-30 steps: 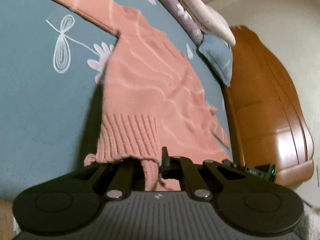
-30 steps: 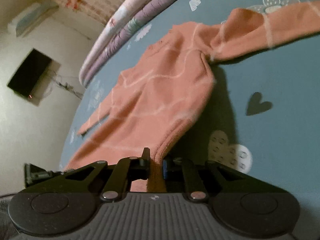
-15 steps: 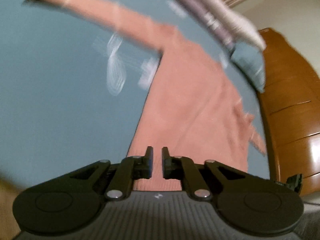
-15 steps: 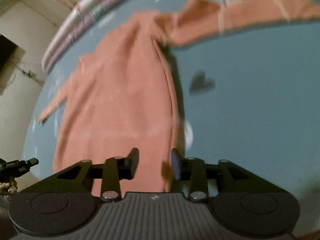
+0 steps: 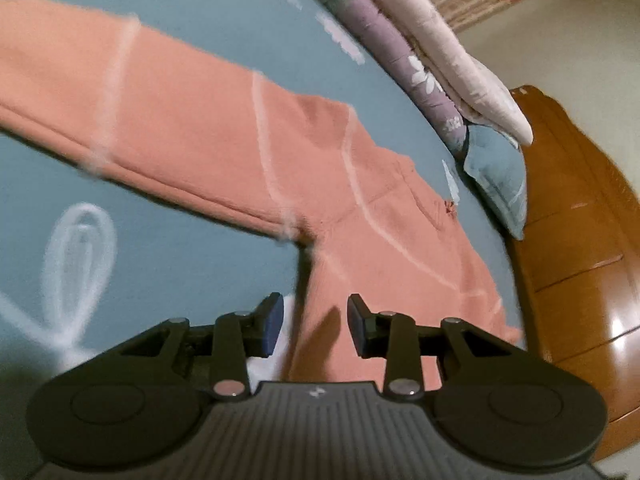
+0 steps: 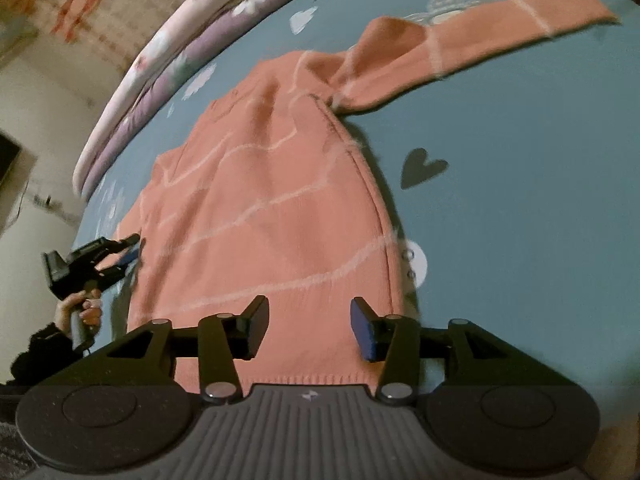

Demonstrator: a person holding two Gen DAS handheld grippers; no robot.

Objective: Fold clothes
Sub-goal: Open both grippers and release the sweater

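A second ago both grippers were pinched on the hem of the sweater and held it lifted; half a second ago they were parting in a blur. Now both have let go. The left gripper (image 5: 315,322) has its fingers spread wide, with nothing between them, hovering over the sweater's side edge just below the armpit. The right gripper (image 6: 307,326) is likewise spread and empty, poised above the hem at the sweater's lower right.

The sweater (image 6: 276,216) now lies flat on the bed sheet (image 6: 520,208), body smoothed out, where earlier it hung bunched from the fingers. It is salmon-pink knit with thin, pale wavy lines across the chest and pale bands around the sleeves. In the right wrist view one sleeve (image 6: 472,44) stretches outward to the upper right, well away from the body, with a crease where it meets the shoulder. In the left wrist view the other sleeve (image 5: 132,120) runs off to the left edge. A ribbed hem shows just ahead of the right gripper's base. The neckline looks to point toward the pillows (image 5: 440,60), though motion blur makes that hard to confirm.

The left gripper also shows in the right wrist view (image 6: 120,248), held in a hand (image 6: 80,308) beside the sweater's left edge. The sheet is teal with white floral prints and a dark heart (image 6: 420,166). A wooden headboard (image 5: 580,260) stands at the right of the left wrist view.
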